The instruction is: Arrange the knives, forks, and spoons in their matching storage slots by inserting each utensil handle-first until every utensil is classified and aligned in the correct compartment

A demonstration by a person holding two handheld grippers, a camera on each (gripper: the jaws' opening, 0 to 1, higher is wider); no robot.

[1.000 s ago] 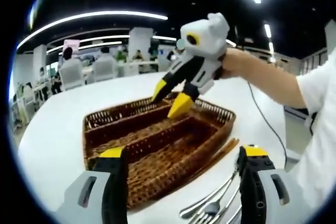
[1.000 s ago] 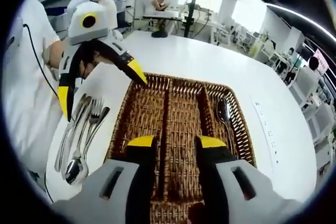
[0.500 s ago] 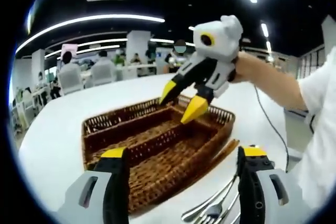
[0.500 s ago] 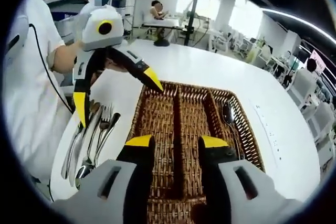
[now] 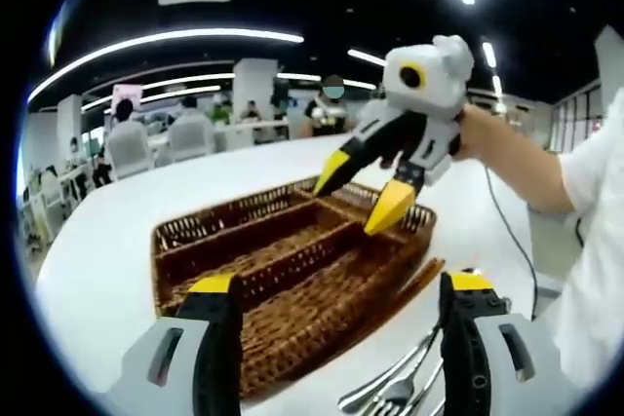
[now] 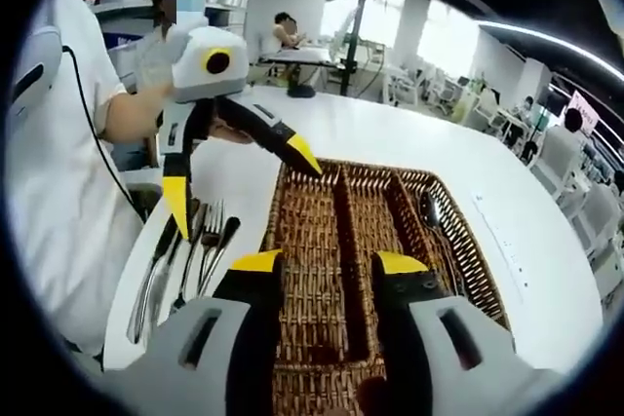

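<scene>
A brown wicker tray [image 5: 195, 228] with three long slots lies on the white table. In the right gripper view a spoon [image 6: 430, 211] rests in the tray's [image 6: 343, 209] right slot. Loose forks, knives and spoons [image 6: 187, 262] lie on the table left of the tray, and their tips [image 5: 390, 392] show at the bottom of the left gripper view. My left gripper [image 5: 339, 284] is open and empty, low before the tray's near end; it [image 6: 242, 182] hangs above the loose cutlery. My right gripper [image 6: 329, 262] is open and empty over the tray, hovering [image 5: 363, 190] above its far corner.
The white table [image 6: 546, 270] curves away with bare surface to the right of the tray. A person's arm and white sleeve [image 5: 585, 172] hold the right gripper. Chairs, desks and seated people [image 5: 132, 133] fill the room beyond the table.
The right gripper has lifted and drifted toward the tray's far right corner. The left gripper has shifted along the tray's edge above the loose cutlery. Both stay open and empty.
</scene>
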